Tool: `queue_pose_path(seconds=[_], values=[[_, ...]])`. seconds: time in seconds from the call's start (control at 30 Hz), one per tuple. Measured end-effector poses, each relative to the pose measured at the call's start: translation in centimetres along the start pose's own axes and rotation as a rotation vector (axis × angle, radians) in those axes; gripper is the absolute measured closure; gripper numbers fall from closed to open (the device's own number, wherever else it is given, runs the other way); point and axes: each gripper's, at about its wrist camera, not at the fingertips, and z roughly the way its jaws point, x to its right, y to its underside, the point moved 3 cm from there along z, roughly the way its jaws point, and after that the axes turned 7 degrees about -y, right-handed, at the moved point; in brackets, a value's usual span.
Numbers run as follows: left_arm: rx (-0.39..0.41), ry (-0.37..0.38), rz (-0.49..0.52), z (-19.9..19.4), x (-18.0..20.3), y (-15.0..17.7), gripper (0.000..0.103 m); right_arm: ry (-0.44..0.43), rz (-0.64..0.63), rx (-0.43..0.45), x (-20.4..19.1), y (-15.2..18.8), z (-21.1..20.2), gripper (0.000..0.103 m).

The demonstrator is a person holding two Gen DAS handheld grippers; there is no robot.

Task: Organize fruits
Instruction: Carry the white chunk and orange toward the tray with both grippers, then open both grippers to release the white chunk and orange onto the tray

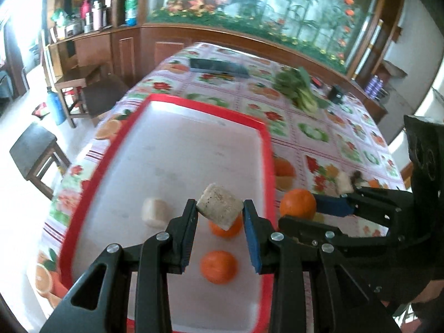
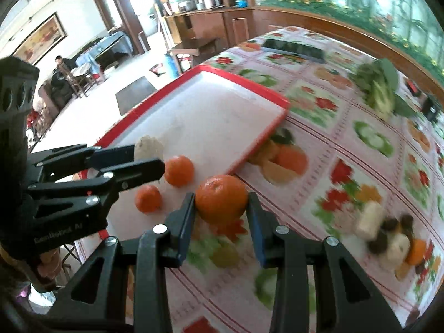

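Orange against black: a large tangerine (image 2: 221, 198) sits at the centre of the right wrist view, wedged between the two fingers of the right gripper (image 2: 221, 208), whose blue pads press both its sides. It lies just off the lower right edge of the red-rimmed tray (image 2: 273, 130), over the flowered tablecloth (image 2: 347, 144); whether it rests on the cloth or hangs just above it cannot be told. In the left wrist view the same fruit (image 1: 297, 204) shows right of centre, beside the tray's right rim.

The tray (image 1: 266, 149) has a white bed and holds three things: a pale peeled lump (image 1: 155, 212) at lower left of centre, one small tangerine (image 1: 225, 228) half hidden behind the held chunk, and another small tangerine (image 1: 218, 267) lower down, between the fingers' bases. In the right wrist view a blurred heap of pale chunks and dark round fruit (image 2: 388, 236) lies on the cloth at the right edge, well apart from the tray.

The left gripper (image 1: 219, 211) pinches a pale, speckled cut chunk (image 1: 219, 206), tilted, with its fingers part closed against the chunk's two ends, above the tray's lower middle. Leafy greens (image 1: 299, 88) and a dark flat case (image 1: 219, 68) lie at the table's far end.
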Motion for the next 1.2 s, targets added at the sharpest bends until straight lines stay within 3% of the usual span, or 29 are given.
queue_pose_path(seconds=[0.37,1.03,1.2], values=[[-0.044,-0.059,-0.052,4.4,-3.4,-2.5,0.071,-0.029,-0.014,-0.026,-0.9,-4.5,4.9,0.064],[-0.117,-0.086,-0.064,7.2,-4.2,-2.2,0.07,0.002,-0.005,-0.108,0.1,-5.2,9.0,0.063],[-0.109,-0.101,-0.072,6.8,-4.3,-2.3,0.057,0.021,-0.011,-0.105,0.1,-5.3,8.7,0.055]])
